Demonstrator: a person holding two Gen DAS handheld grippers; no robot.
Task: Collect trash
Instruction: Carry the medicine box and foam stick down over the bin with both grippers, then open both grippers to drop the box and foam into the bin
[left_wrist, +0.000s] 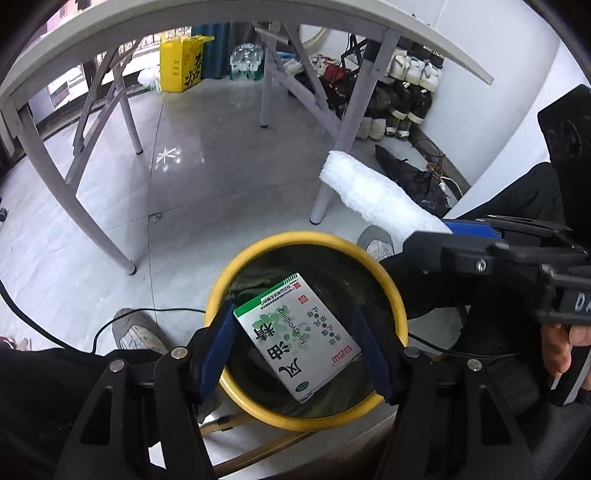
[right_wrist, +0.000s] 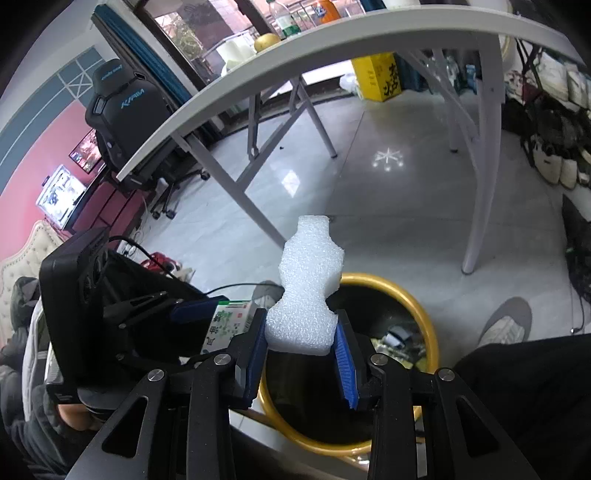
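While both hang over the yellow-rimmed bin (left_wrist: 400, 314), left tool (left_wrist: 295, 334) grips carton (left_wrist: 299, 332), right tool (right_wrist: 301, 345) grips foam (right_wrist: 308, 291).

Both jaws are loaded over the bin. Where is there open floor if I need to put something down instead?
Bare floor lies beyond the yellow bin, between the table legs. It is crowded along the right wall: shoes, a black bag and cables. The person's feet flank the bin.

Glossy printed cardboard box (left_wrist: 297, 336); rough, matt white foam piece (right_wrist: 308, 293); smooth yellow plastic bin rim (left_wrist: 400, 306); polished, reflective tiled floor (left_wrist: 207, 155).
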